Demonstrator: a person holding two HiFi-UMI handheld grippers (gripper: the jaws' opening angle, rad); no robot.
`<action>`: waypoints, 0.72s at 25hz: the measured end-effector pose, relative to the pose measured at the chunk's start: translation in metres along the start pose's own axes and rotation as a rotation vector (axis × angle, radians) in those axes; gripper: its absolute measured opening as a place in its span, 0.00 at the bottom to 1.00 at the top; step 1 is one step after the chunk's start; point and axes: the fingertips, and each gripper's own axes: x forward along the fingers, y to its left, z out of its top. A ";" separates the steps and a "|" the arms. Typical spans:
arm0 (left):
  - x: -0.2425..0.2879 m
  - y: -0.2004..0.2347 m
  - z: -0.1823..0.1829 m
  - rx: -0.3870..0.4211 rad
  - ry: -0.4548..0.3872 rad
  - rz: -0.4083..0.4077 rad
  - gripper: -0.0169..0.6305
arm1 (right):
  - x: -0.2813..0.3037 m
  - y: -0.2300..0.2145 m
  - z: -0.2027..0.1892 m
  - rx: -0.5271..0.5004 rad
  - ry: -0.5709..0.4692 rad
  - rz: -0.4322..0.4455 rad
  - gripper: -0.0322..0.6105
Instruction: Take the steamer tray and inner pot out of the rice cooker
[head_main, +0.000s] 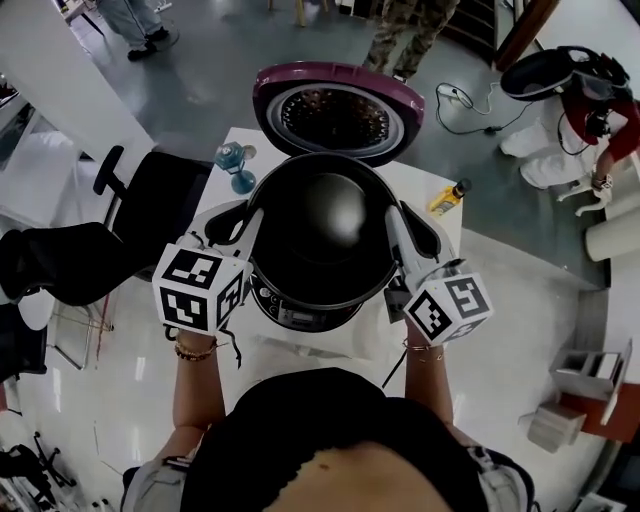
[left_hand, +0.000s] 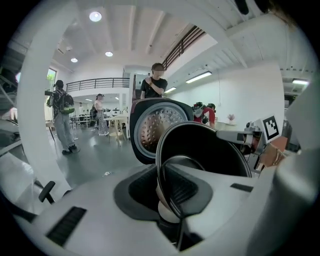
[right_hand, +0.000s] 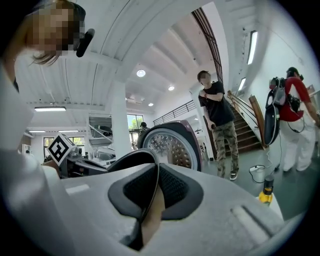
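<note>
Closest in, the left gripper (head_main: 250, 222) and the right gripper (head_main: 396, 218) reach forward from the person's two hands. The left gripper's jaws are closed on the left rim of the black inner pot (head_main: 335, 225). In the left gripper view the thin rim runs straight between the pads of that gripper (left_hand: 172, 192), with the pot (left_hand: 210, 150) opening out beyond them. The right gripper's jaws are likewise clamped on the right rim, which passes between its pads in the right gripper view (right_hand: 150, 195).

The pot hangs between the two grippers over the rice cooker (head_main: 300, 308), whose front panel shows just under the pot's near side. Behind the pot the cooker's purple lid (head_main: 335, 110) stands open at the far edge of the white bench (head_main: 428, 187).

A small blue thing (head_main: 235, 165) sits near the bench's far left corner, and a yellow bottle (head_main: 447, 197) lies by its right edge, both apart from the pot. A black chair (head_main: 150, 190) stands just off the left edge. Farther off, people stand on the grey floor.
</note>
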 end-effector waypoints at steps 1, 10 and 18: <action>-0.005 -0.002 0.000 -0.005 -0.013 0.009 0.10 | -0.003 0.002 0.002 -0.004 -0.004 0.009 0.09; -0.050 -0.006 0.017 -0.078 -0.196 0.061 0.08 | -0.014 0.028 0.019 -0.010 -0.078 0.084 0.09; -0.080 0.021 0.020 -0.077 -0.245 0.066 0.08 | 0.000 0.065 0.024 -0.019 -0.101 0.098 0.09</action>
